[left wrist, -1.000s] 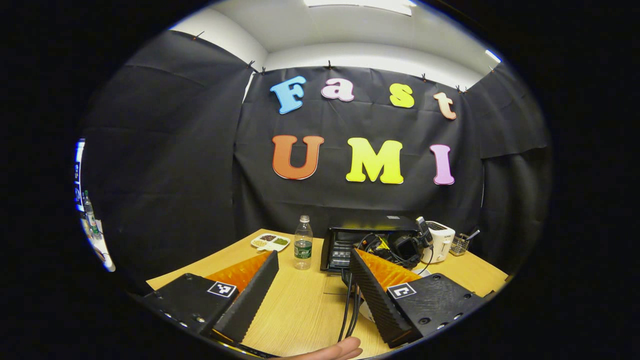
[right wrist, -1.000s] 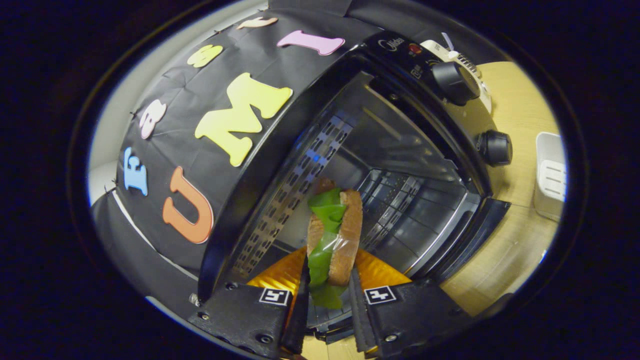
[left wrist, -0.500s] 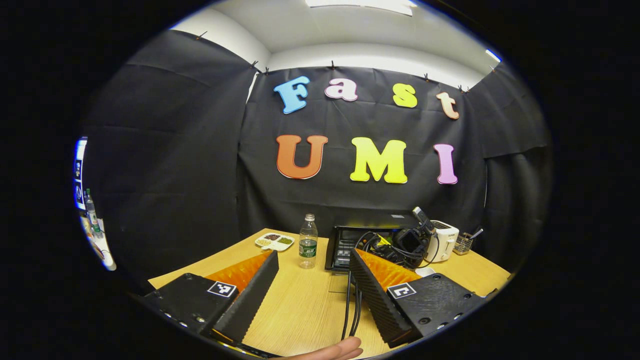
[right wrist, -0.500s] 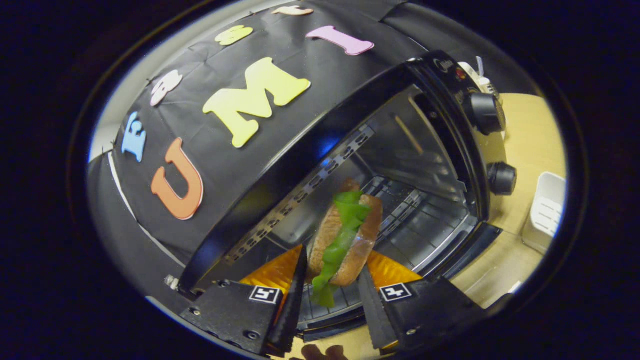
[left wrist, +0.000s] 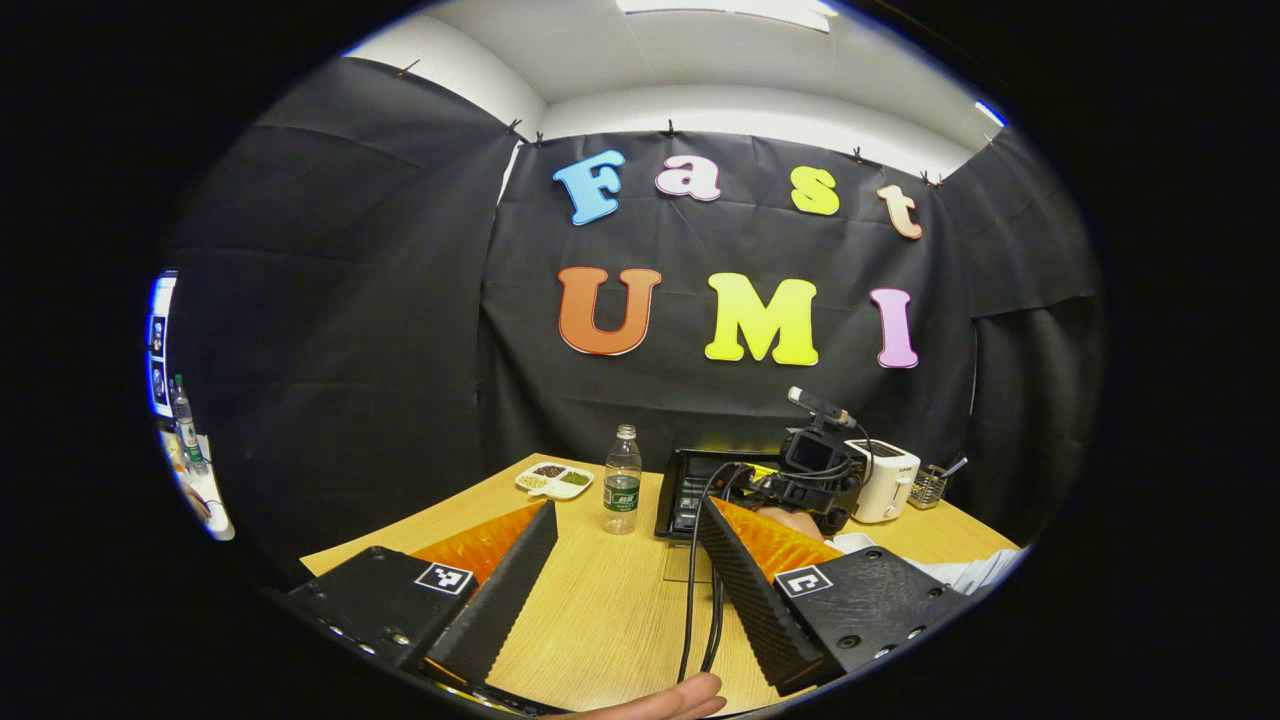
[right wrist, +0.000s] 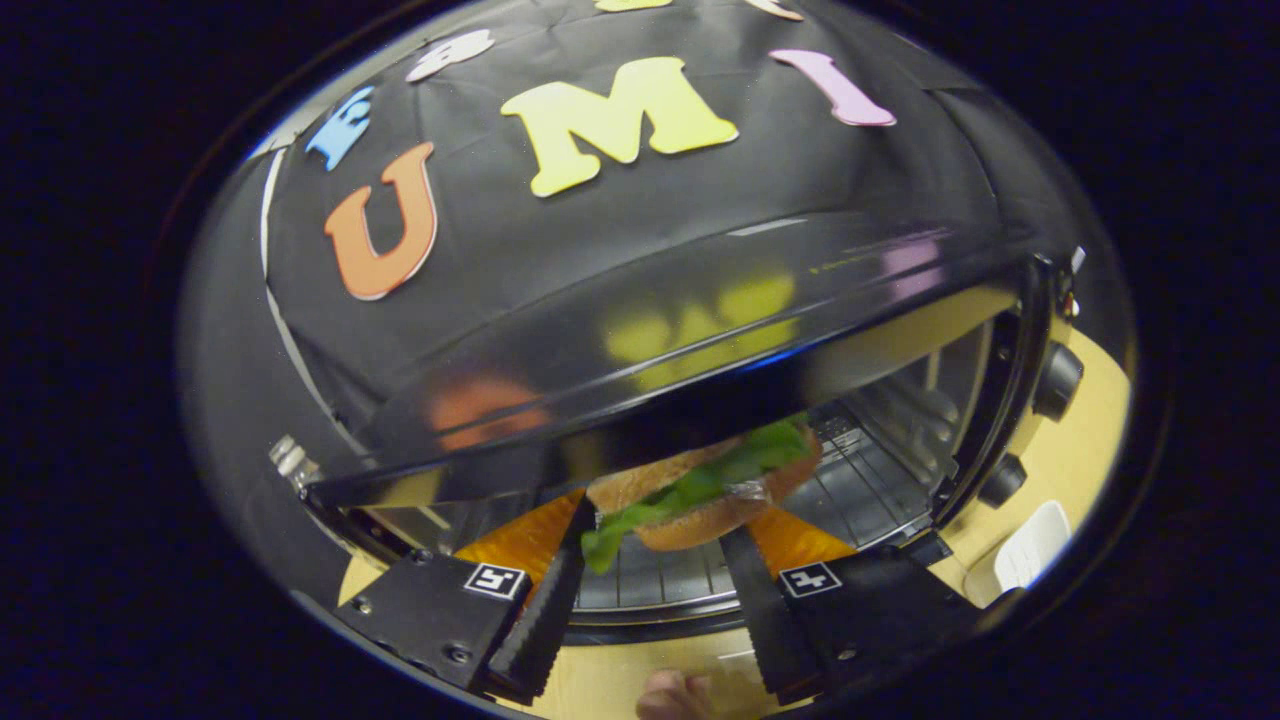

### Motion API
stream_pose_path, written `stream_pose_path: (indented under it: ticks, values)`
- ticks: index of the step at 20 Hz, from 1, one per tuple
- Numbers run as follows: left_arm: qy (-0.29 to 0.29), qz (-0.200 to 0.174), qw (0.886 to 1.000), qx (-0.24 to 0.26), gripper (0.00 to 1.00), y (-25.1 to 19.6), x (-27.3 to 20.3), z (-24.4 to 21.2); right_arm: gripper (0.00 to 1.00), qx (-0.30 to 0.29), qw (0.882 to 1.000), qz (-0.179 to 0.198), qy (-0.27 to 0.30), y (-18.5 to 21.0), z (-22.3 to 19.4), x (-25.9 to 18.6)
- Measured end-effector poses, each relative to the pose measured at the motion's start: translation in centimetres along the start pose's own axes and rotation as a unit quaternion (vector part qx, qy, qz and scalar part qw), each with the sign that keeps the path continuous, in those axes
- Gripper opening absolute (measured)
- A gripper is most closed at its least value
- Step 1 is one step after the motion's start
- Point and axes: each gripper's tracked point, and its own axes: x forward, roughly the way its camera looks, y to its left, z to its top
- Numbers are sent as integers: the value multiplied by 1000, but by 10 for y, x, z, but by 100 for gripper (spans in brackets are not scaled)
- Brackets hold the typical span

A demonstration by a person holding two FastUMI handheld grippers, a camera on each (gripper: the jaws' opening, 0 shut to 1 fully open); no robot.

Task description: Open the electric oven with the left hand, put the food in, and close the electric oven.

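Observation:
The black electric oven (right wrist: 650,330) stands open in the right gripper view, its wire rack (right wrist: 860,480) showing. A sandwich (right wrist: 700,490) of brown bun and green lettuce lies flat on the rack, just inside the mouth. My right gripper (right wrist: 655,525) is open, with its fingertips on either side of the sandwich's near end. Over the table's near part my left gripper (left wrist: 625,508) hangs open and holds nothing. From there the oven (left wrist: 690,480) sits across the table, and the right gripper (left wrist: 810,455) and a hand are at its front.
A water bottle (left wrist: 621,480) and a divided snack plate (left wrist: 553,480) stand left of the oven. A white toaster (left wrist: 885,482) and a wire basket (left wrist: 930,487) stand to its right. Two knobs (right wrist: 1058,380) line the oven's right side. Cables (left wrist: 700,600) trail across the wooden table (left wrist: 600,610).
The right gripper rolled level and its fingers spread. The sandwich went from upright between the pads to lying flat on the rack. The left gripper barely moved.

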Motion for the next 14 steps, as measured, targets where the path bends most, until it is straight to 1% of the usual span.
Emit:
stream_pose_path:
  ticks: [1, 2, 3, 6, 9, 12, 14]
  values:
    - [-1, -1, 1000, 0, 94, -1, -1, 0, 82, -24, 1000, -9, 7, -3, 0, -1]
    - [-1, -1, 1000, 0, 94, -1, -2, 0, 82, -49, 998, -23, 14, -7, -2, -2]
    - [0, -1, 1000, 1, 94, 0, -2, -1, 83, -68, 997, -28, 20, -8, -3, -4]
    - [2, 2, 1000, 5, 94, 2, -2, -3, 86, -102, 993, -7, 55, 3, -13, -11]
    - [12, -2, 1000, -3, 94, 4, -2, -7, 86, -100, 991, 16, 92, 12, -18, -30]
    - [17, -1, 1000, -6, 94, 5, -3, -10, 86, -98, 988, 42, 113, 21, -21, -54]
    - [16, -9, 1000, -17, 94, 1, -4, -9, 86, -95, 988, 57, 111, 23, -17, -71]
